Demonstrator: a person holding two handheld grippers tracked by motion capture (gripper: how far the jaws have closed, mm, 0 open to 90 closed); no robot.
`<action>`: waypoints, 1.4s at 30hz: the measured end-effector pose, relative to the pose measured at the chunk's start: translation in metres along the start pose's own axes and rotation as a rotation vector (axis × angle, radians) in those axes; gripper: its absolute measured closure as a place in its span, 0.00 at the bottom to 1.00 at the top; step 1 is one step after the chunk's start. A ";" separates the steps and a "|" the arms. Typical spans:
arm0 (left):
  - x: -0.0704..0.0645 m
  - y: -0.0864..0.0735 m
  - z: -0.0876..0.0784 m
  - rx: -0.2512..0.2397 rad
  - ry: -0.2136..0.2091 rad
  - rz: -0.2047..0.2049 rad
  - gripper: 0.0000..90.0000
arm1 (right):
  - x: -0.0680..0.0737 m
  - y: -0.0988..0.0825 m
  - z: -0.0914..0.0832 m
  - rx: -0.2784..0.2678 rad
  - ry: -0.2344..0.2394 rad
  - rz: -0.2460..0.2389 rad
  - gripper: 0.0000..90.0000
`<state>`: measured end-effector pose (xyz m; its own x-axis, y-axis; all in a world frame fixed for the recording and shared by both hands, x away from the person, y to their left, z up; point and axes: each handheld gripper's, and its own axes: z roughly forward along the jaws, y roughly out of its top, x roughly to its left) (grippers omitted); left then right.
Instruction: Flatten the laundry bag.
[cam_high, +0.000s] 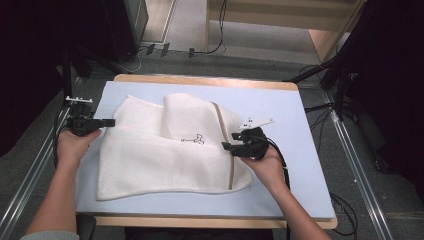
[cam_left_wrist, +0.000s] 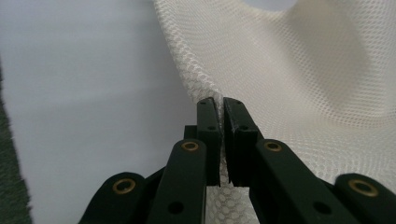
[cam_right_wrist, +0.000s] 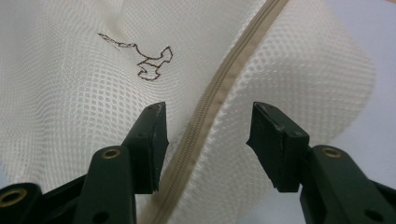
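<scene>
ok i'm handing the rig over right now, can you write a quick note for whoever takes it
Left gripper: shut on the left edge of the white mesh bag.
Right gripper: open, its jaws either side of the beige zipper at the bag's right end, nothing held.
Bag lies on the blue-grey mat, upper part partly folded over, rumpled.
Done: left edge gripped.
Left: probably close the right gripper at the zipper end, then finish the fold or flatten the bag.

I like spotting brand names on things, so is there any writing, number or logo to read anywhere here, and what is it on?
No readable text: there are no words, numbers or brand names in these views.
The only mark is a small dark-red outline drawing, a squiggly figure and not letters, on the white mesh zip bag near its beige zip.
The black grippers and the pale blue table top bear no labels that I can make out.
</scene>
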<state>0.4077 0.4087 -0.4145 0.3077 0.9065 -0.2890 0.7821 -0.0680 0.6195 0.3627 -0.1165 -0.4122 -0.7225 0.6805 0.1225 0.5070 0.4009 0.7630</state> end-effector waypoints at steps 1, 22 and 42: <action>0.002 -0.001 0.000 0.000 0.010 -0.004 0.95 | -0.002 0.000 -0.002 -0.006 0.002 0.005 0.53; -0.036 -0.019 -0.031 -0.058 -0.053 0.056 0.50 | -0.065 0.003 0.044 0.038 -0.033 0.132 0.47; -0.043 -0.041 -0.034 -0.034 -0.062 0.060 0.50 | -0.048 0.007 0.081 0.152 -0.072 0.025 1.00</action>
<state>0.3438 0.3865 -0.4023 0.3868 0.8738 -0.2946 0.7427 -0.1059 0.6612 0.4390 -0.0972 -0.4642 -0.6757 0.7316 0.0906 0.5939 0.4674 0.6548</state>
